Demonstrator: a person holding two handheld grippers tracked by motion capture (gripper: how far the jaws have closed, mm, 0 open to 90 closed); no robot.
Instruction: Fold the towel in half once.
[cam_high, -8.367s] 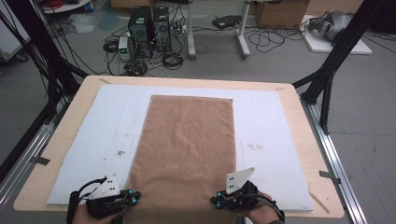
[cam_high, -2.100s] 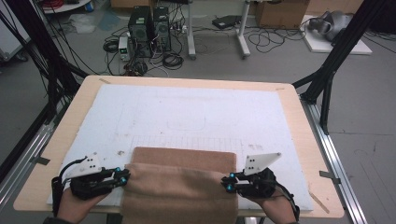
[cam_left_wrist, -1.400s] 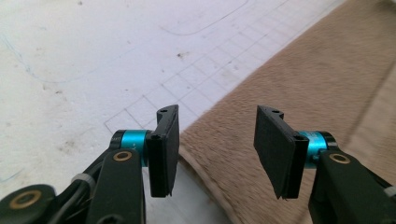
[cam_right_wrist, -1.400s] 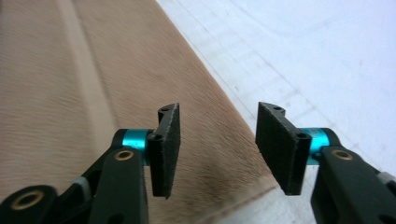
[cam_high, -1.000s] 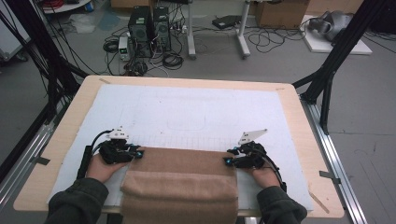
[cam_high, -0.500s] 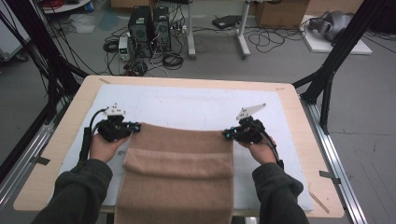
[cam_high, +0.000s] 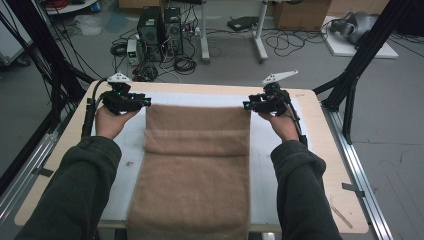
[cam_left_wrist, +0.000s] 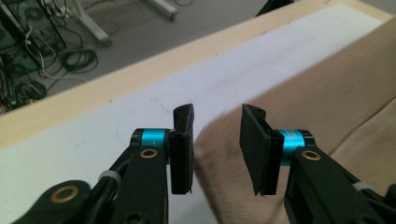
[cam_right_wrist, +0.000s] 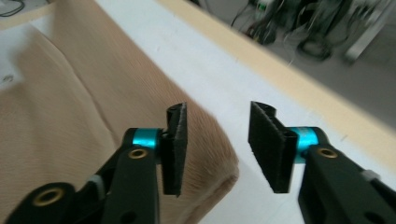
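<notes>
Left gripper (cam_high: 131, 101): sat at upper left of the high view, held in the person's left hand (cam_high: 109, 122); its tip pointed toward frame centre, at the towel's far left corner.
Left fingers (cam_left_wrist: 183, 147): stood wide apart in the left gripper view, with nothing pinched; the towel's blurred corner lay in the gap and below it, apart from both pads.
Right gripper (cam_high: 260, 104): sat at upper right of the high view, held in the right hand (cam_high: 284, 125); its tip pointed toward frame centre, at the towel's far right corner.
Right fingers (cam_right_wrist: 174, 147): stood wide apart in the right gripper view, with nothing pinched; the rounded towel corner lay under the left finger and reached into the lower gap. Whether it touched that finger cannot be told.
Towel (cam_high: 195, 170): brown cloth in the middle of the high view, lying on the white mat (cam_high: 264, 150); its far edge ran between the two grippers.
Towel axis: the long axis ran from the bottom of the frame up toward the top; the near end hung over the tabletop's near edge at the bottom.
Towel layers: a folded-over upper band covered the far part, ending in a cross seam at mid-frame; its top edge showed blur.
Tabletop (cam_high: 327, 165): light wood border around the mat, seen as a pale strip in both gripper views.
Sleeves (cam_high: 75, 190): dark green, entering from both lower corners.
</notes>
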